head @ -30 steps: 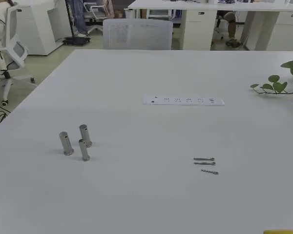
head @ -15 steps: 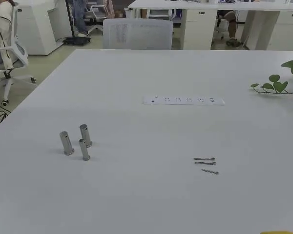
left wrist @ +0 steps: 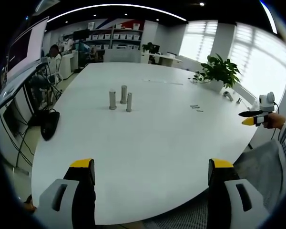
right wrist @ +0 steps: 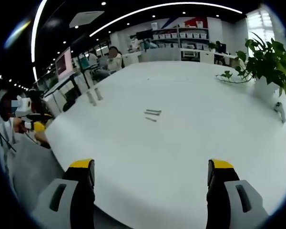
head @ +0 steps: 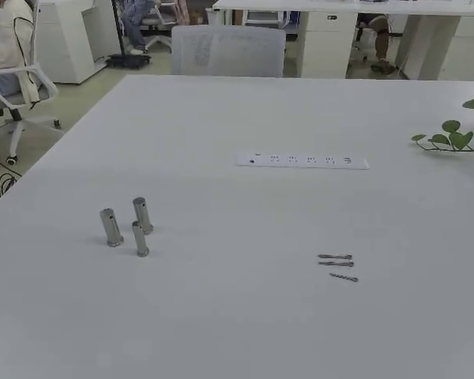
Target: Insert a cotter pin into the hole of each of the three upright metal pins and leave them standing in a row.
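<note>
Seeing no real change on the counter (head: pixel 237 332). Over the last second only the head camera drifted, so the whole frame shifted a touch.

- **Metal pins:** the three metal pins (head: pixel 141 238) stand upright at the left in the same tight triangle as before. That is a cluster, not a row.
- **Cotter pins:** the three cotter pins (head: pixel 336 264) lie flat, side by side, well apart to the right, in the same layout as before.
- **Claws:** the left claw (left wrist: pixel 151 167) is spread wide with nothing between its jaws, held off the counter's edge and facing the metal pins. The right claw (right wrist: pixel 151 164) is likewise wide apart and empty, aimed toward the cotter pins.

My read is that the task hasn't started, with zero cotter pins inserted. The next step probably needs the right claw on a cotter pin and the left claw steadying a metal pin. The cross-holes are too small to read from here. Thin cotter pins lying flat on the counter look fiddly to pinch.
</note>
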The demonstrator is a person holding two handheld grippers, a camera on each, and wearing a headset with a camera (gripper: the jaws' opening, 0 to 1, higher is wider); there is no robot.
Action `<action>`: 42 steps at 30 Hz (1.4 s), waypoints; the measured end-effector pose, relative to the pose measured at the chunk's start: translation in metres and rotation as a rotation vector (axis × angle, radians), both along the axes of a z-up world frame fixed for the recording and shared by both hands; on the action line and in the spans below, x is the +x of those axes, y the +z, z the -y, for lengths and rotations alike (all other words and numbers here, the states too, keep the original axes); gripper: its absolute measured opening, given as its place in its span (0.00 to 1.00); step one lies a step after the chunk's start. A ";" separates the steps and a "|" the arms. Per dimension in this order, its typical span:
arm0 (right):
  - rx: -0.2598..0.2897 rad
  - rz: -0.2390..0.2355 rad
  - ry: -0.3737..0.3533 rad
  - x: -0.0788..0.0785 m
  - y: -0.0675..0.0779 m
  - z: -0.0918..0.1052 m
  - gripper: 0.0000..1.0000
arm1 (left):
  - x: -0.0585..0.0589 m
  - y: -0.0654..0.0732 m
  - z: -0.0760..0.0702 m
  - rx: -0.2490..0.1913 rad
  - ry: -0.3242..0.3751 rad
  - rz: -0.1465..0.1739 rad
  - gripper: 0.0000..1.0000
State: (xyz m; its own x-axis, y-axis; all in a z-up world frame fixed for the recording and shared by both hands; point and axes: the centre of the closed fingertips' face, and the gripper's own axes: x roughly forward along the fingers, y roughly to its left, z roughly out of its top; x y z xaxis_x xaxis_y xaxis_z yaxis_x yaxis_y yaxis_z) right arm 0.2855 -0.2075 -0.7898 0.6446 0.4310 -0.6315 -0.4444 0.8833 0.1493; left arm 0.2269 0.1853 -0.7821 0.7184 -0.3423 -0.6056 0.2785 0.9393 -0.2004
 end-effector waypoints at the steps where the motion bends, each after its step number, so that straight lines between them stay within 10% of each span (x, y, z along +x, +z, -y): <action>1: -0.002 -0.001 0.002 0.000 0.000 0.000 1.00 | 0.000 0.000 0.000 0.000 0.000 -0.001 0.99; 23: -0.028 -0.028 0.029 -0.002 -0.006 -0.006 1.00 | 0.005 -0.007 -0.004 -0.034 0.021 -0.012 0.96; 42: -0.026 -0.033 0.022 0.000 -0.008 -0.004 1.00 | 0.033 0.000 -0.006 -0.020 0.028 0.036 0.87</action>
